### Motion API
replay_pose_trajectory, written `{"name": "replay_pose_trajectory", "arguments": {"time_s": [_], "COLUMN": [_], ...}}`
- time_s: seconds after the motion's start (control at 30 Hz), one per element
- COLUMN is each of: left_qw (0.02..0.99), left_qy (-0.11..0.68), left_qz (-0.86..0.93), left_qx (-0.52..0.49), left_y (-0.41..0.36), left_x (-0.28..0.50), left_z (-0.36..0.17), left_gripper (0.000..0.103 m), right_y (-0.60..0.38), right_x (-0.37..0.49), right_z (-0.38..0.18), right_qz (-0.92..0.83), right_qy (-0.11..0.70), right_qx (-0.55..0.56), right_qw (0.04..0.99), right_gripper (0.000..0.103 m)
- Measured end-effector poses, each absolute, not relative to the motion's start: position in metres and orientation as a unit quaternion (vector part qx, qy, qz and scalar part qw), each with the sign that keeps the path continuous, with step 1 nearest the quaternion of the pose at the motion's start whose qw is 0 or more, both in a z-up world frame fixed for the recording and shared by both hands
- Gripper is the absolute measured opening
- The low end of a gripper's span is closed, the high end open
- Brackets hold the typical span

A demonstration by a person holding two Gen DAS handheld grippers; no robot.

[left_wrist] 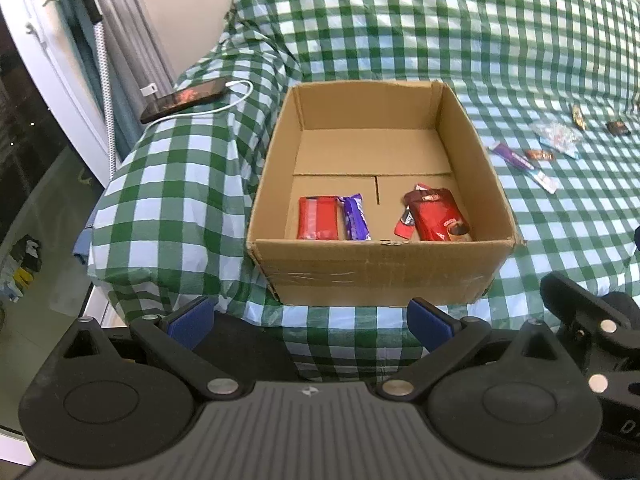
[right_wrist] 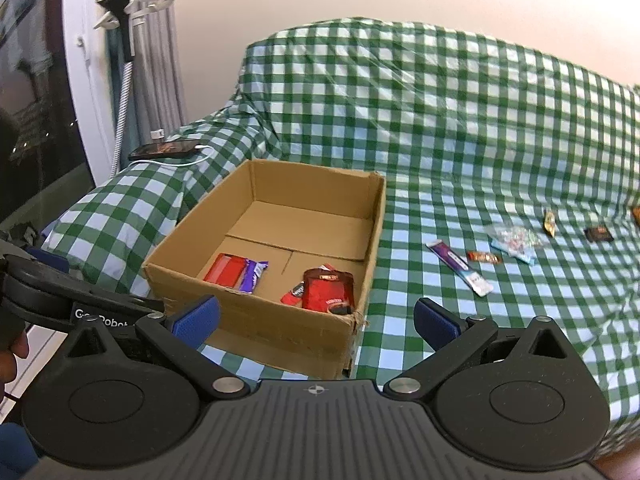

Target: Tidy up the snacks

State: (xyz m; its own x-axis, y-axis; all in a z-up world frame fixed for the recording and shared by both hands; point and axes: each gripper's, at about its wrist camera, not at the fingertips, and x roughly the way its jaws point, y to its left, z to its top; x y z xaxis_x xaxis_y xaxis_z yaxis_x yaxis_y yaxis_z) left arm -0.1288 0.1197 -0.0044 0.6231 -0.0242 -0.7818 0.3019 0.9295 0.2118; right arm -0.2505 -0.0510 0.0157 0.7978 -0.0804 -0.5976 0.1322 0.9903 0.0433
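Observation:
An open cardboard box [left_wrist: 380, 268] [right_wrist: 256, 328] sits on the green checked cloth. Inside lie a red packet [left_wrist: 317, 217] [right_wrist: 225, 268], a purple bar [left_wrist: 355, 218] [right_wrist: 253, 276], a small red sachet [left_wrist: 405, 222] [right_wrist: 292, 294] and a red pouch [left_wrist: 438, 216] [right_wrist: 329, 290]. To the right of the box, loose snacks lie on the cloth: a long purple-white stick [right_wrist: 460, 266] [left_wrist: 522, 164], a brown candy [right_wrist: 484, 257] [left_wrist: 540, 155], a clear bag [right_wrist: 516, 240] [left_wrist: 558, 134] and two dark wrapped pieces [right_wrist: 599, 234]. My left gripper [left_wrist: 310, 320] and right gripper [right_wrist: 316, 320] are both open and empty, just in front of the box.
A phone [left_wrist: 184, 98] [right_wrist: 166, 149] on a white cable rests on the covered armrest at the left. A lamp stand and a window are further left. The other gripper's body shows at the right edge of the left wrist view and the left edge of the right wrist view.

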Motion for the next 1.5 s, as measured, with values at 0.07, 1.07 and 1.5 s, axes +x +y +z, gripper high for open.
{"name": "replay_pose_trajectory", "arguments": {"time_s": [0.07,1.07,1.5], "left_qw": [0.883,0.799,0.755], "left_qy": [0.427,0.566,0.634], "left_qz": [-0.094,-0.143,-0.122], "left_qx": [0.171,0.145,0.113], "left_y": [0.112,-0.259,-0.318], "left_x": [-0.125,0.081,0.151], "left_z": [-0.006,-0.115,-0.222], "left_gripper": [0.103,0.103,0.103], "right_y": [-0.061,-0.448,-0.529], "right_x": [-0.249,-0.099,0.057], "right_z": [0.014,-0.098,-0.216], "right_qz": [-0.062,-0.303,-0.353], "right_qy": [0.316,0.278,0.303], "right_qx": [0.055,0.354,0.370], "right_qw": [0.945,0.840,0.804], "right_gripper": [0.103,0.103,0.103]}}
